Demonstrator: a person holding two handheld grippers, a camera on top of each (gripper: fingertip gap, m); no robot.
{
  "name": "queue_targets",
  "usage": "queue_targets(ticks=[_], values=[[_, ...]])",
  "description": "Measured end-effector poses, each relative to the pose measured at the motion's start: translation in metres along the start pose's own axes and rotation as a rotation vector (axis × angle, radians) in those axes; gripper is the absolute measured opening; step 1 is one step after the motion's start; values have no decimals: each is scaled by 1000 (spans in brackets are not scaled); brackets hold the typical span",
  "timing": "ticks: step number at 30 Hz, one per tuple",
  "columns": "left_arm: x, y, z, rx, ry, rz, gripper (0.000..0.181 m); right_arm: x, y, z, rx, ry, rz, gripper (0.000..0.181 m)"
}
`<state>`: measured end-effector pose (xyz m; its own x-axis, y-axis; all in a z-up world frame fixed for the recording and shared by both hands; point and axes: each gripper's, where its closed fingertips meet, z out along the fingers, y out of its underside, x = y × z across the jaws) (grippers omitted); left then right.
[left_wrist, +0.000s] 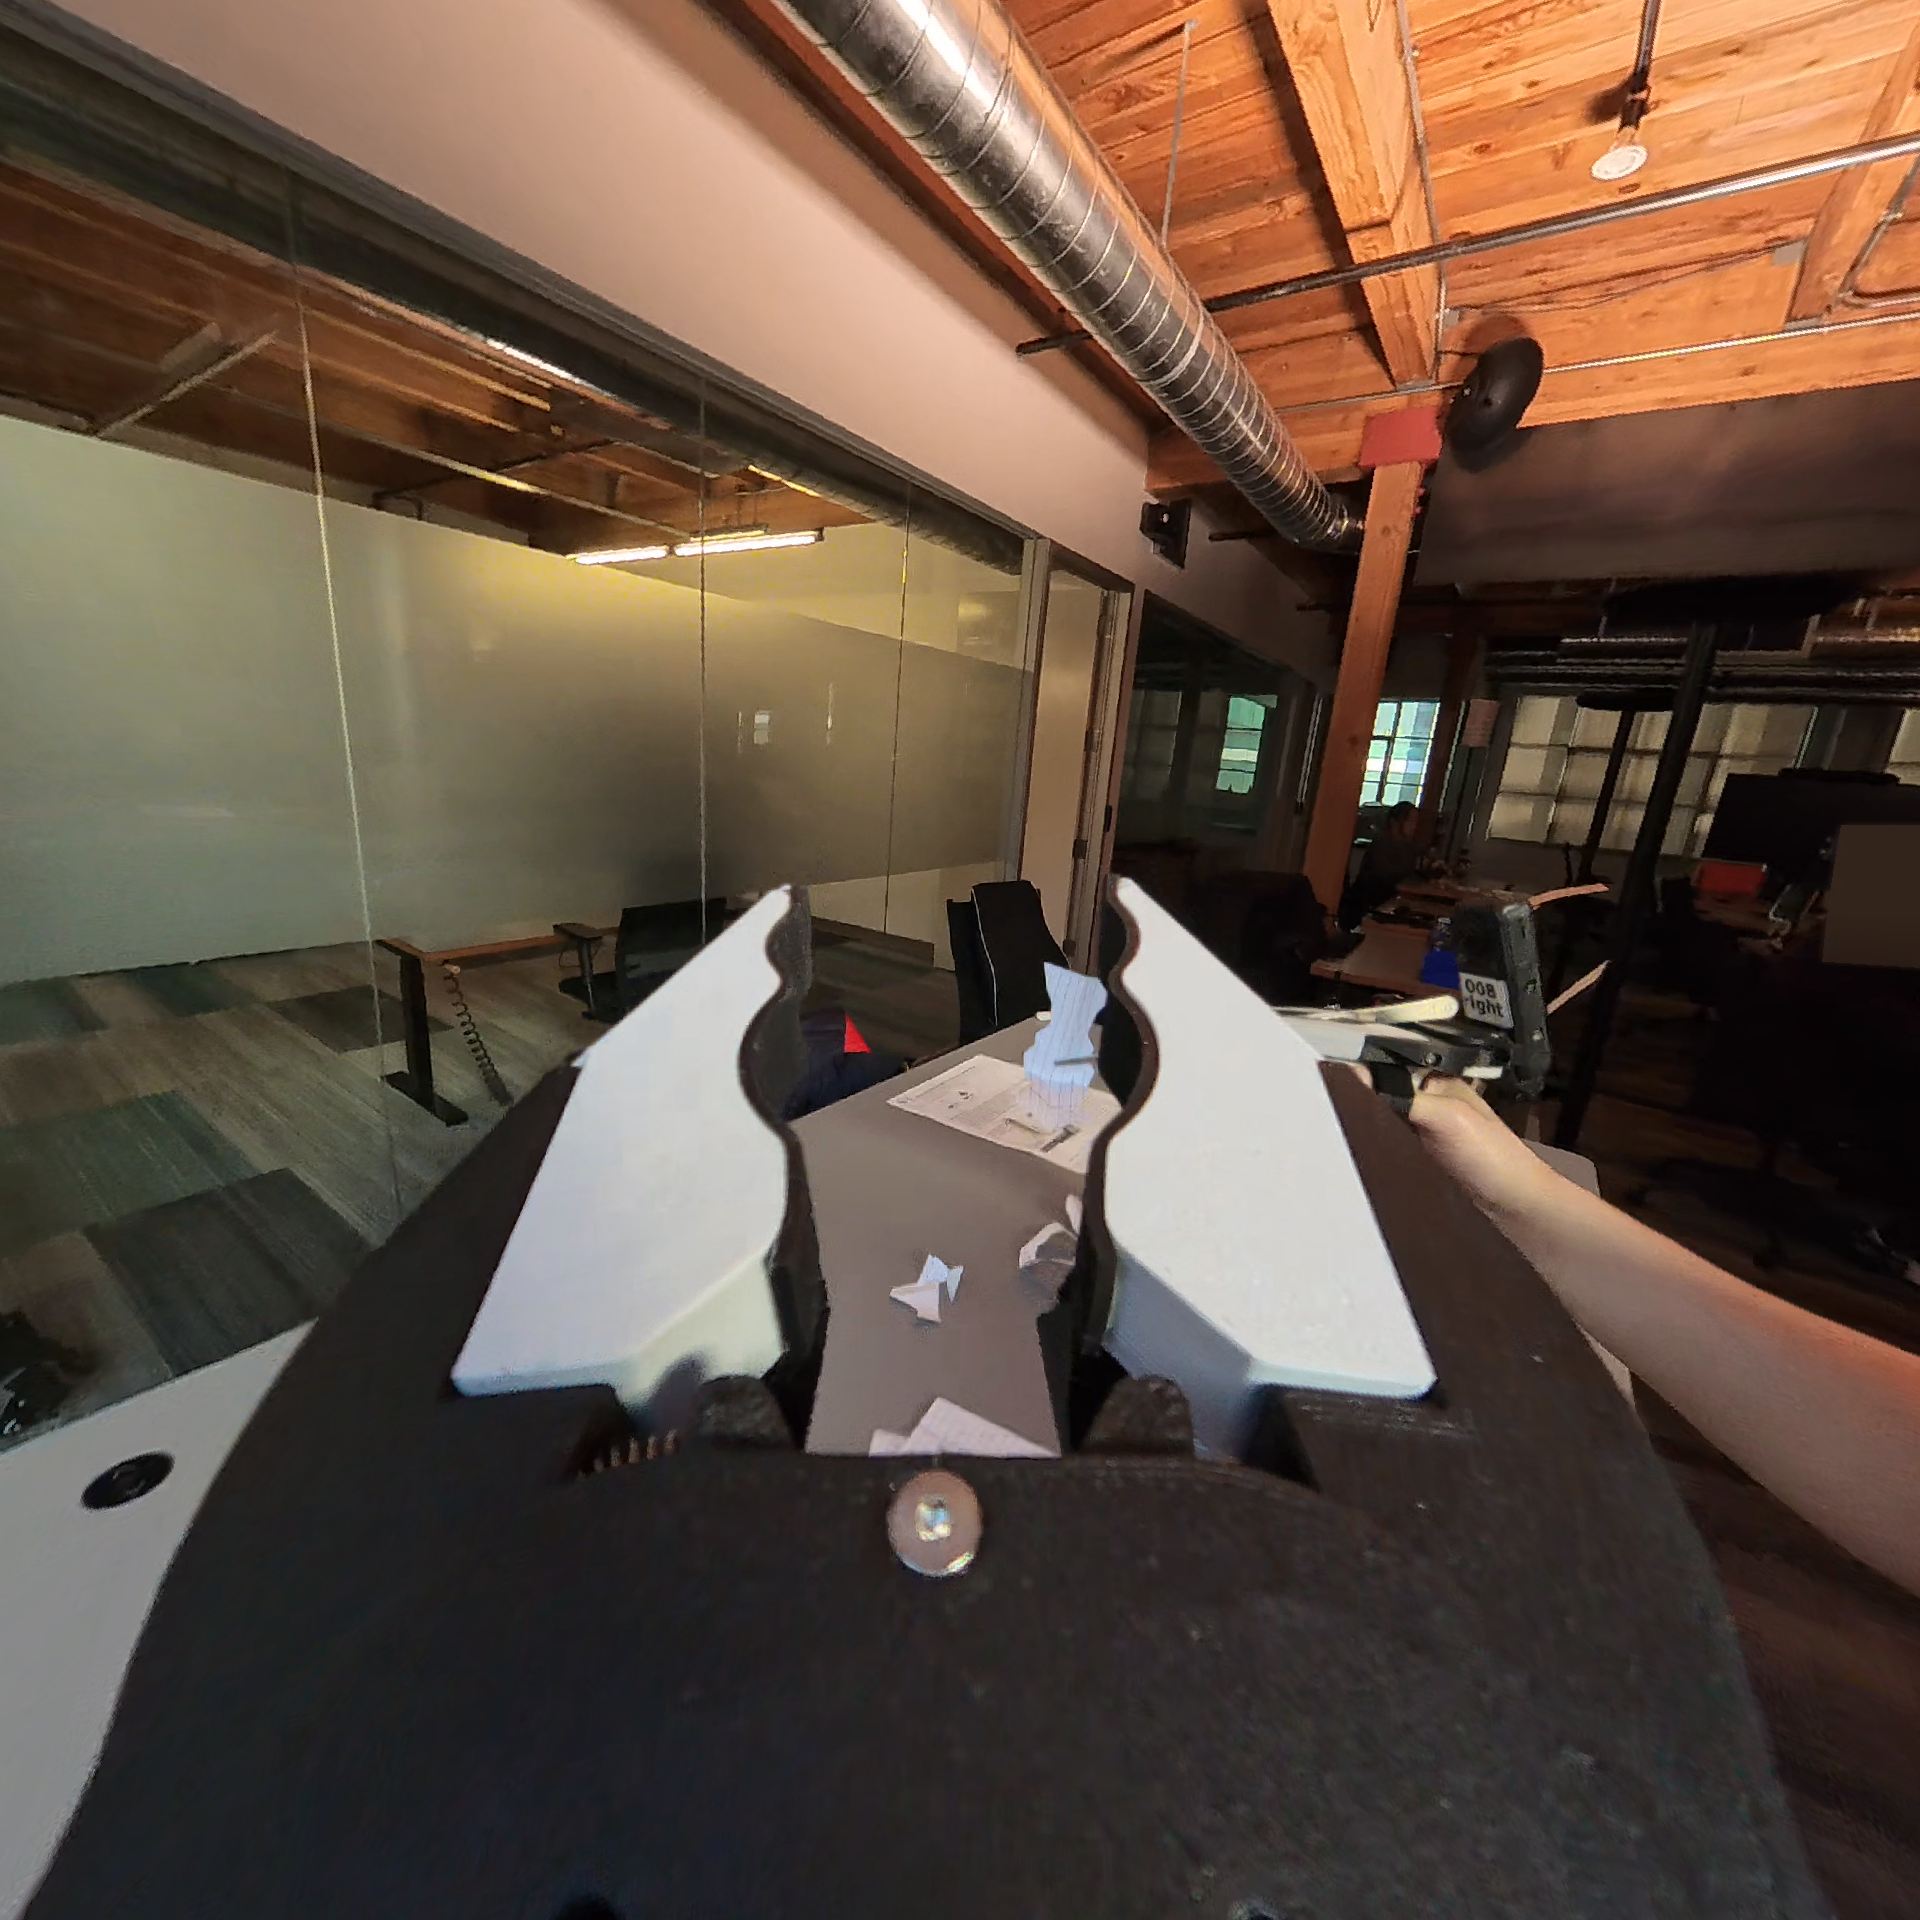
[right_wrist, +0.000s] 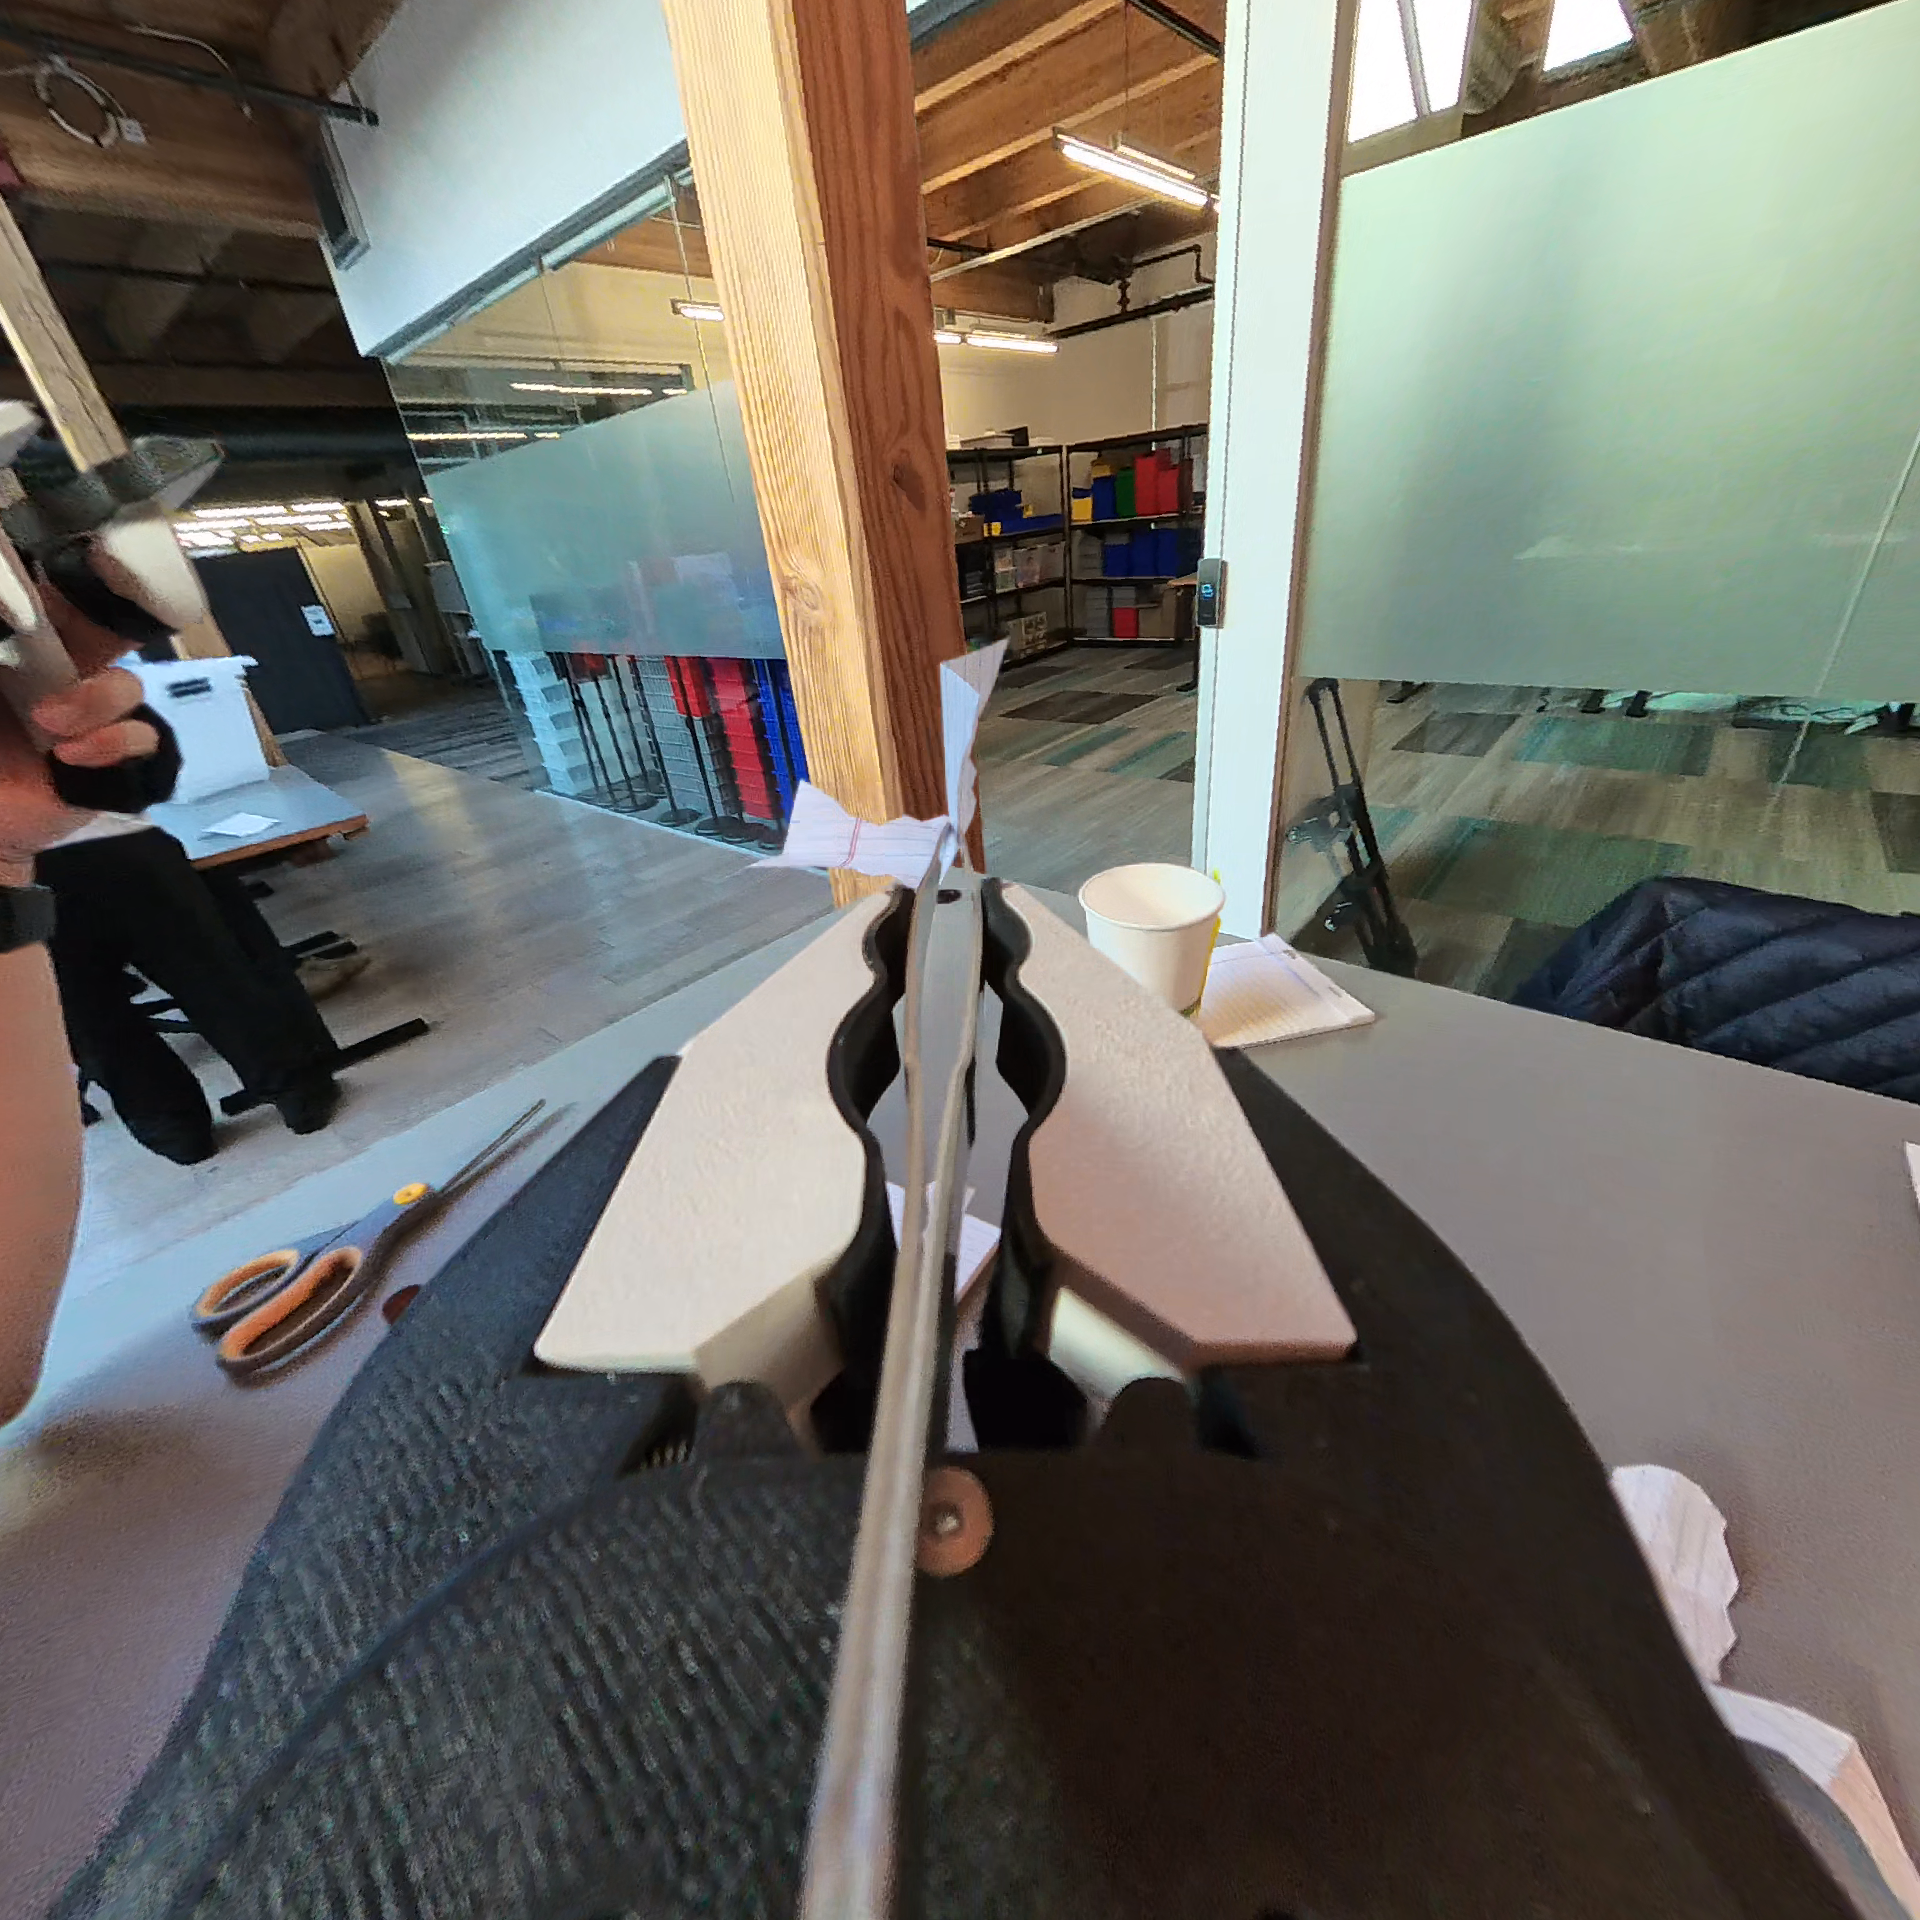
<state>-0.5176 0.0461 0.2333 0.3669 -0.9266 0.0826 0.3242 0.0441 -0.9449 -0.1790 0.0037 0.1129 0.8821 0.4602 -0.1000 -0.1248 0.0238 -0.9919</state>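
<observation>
My right gripper (right_wrist: 940, 914) has matt, grainy off-white plastic fingers (right_wrist: 769, 1132) with black rubbery pads, clamped on a smooth metal blade (right_wrist: 914, 1195). Beyond the blade's tip is creased lined paper (right_wrist: 883, 840). Beneath it lies the smooth matt grey table (right_wrist: 1558, 1195).

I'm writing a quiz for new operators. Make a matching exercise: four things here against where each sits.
1 paper cup
2 orange-handled scissors
3 lined paper scrap
4 dark jacket

A at the tip of the metal blade
B flat on the table, left of the right gripper
C beside the notepad
D beyond the table's edge

Pairs: 1-C, 2-B, 3-A, 4-D
</observation>
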Motion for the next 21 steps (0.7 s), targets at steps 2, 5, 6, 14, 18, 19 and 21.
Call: queue_targets(ticks=[2, 5, 6, 14, 18, 19, 21], values=[[-8, 8, -6, -19, -5, -17, 54, 5, 2, 16, -32, 31, -42, 12], [-25, 19, -11, -32, -38, -45, 54, 18, 7, 47, -95, 76, -169, 12], [-30, 21, -12, -45, -43, -67, 55, 23, 9, 59, -118, 84, -207, 13], [-29, 29, 2, -75, 68, -154, 53, 70, 25, 155, -242, 148, -362, 12], [-29, 35, 8, -93, 92, -179, 53, 83, 49, 194, -325, 164, -426, 12], [-29, 35, 9, -93, 98, -183, 53, 85, 56, 201, -349, 173, -455, 12], [-31, 36, 11, -96, 101, -185, 53, 88, 71, 211, -391, 180, -510, 12]])
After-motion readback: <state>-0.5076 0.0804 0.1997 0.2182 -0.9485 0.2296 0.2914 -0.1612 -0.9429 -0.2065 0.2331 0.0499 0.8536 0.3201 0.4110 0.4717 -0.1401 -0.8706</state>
